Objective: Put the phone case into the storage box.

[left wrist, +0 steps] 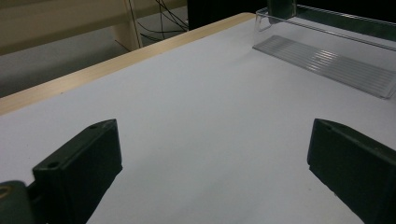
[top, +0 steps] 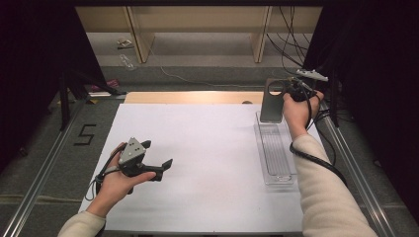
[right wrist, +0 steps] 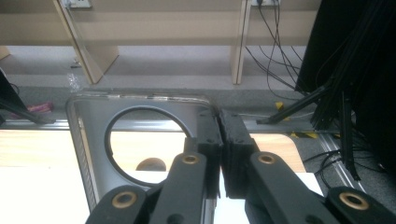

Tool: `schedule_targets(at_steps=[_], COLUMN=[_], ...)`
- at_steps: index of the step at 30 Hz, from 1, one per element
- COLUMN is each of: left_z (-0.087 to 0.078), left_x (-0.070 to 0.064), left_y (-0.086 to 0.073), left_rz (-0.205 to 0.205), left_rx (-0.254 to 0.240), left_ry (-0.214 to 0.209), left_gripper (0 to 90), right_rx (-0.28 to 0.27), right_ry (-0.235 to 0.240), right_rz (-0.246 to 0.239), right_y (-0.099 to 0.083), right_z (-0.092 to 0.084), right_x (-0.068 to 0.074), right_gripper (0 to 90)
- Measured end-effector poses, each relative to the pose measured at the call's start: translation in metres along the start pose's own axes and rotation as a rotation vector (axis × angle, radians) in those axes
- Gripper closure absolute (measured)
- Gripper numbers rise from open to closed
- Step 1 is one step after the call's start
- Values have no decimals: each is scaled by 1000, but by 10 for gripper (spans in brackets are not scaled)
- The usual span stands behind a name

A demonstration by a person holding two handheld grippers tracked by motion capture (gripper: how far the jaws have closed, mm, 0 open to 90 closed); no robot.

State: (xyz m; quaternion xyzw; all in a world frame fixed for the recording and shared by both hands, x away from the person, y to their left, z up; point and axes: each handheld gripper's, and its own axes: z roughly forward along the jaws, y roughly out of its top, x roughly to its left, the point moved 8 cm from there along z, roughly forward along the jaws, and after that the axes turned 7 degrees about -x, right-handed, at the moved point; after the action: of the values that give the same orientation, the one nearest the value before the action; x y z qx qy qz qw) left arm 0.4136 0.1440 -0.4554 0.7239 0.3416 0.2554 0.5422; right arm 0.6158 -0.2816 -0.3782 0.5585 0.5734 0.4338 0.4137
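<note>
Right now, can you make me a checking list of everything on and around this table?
Surface: white sheet on a wooden table.
Job's things: grey plate with a round hole, held upright over the far end of the clear tray.
Clutter: nothing seen.
Grippers: right gripper shut on the plate's edge; left gripper open, holding nothing.
Cables: black cable along the right sleeve.
Surroundings: wooden shelves, floor cables.
</note>
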Motion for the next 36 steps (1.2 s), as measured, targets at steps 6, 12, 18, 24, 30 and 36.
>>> schedule_targets(at_steps=[6,12,18,24,30,36], left_z=[0,0,0,0,0,0], left_x=[0,0,0,0,0,-1], left_y=[0,0,0,0,-1,-1], left_rz=[0,0,0,1,2,2], left_rx=[-1,0,0,0,2,3], left_ry=[-1,-1,-1,-1,-2,-2], left_gripper=[25,25,25,25,25,25], right_rx=[10,16,24,38,52,57], right_ry=[-1,-3,-1,1,-1,-1], right_rz=[-9,-11,-17,-19,-16,-18], right_y=[-3,-6,-10,-17,-24,-26], right_z=[2,4,6,8,10,11], right_x=[1,1,2,2,0,-1], right_gripper=[879,878,872,870,870,870])
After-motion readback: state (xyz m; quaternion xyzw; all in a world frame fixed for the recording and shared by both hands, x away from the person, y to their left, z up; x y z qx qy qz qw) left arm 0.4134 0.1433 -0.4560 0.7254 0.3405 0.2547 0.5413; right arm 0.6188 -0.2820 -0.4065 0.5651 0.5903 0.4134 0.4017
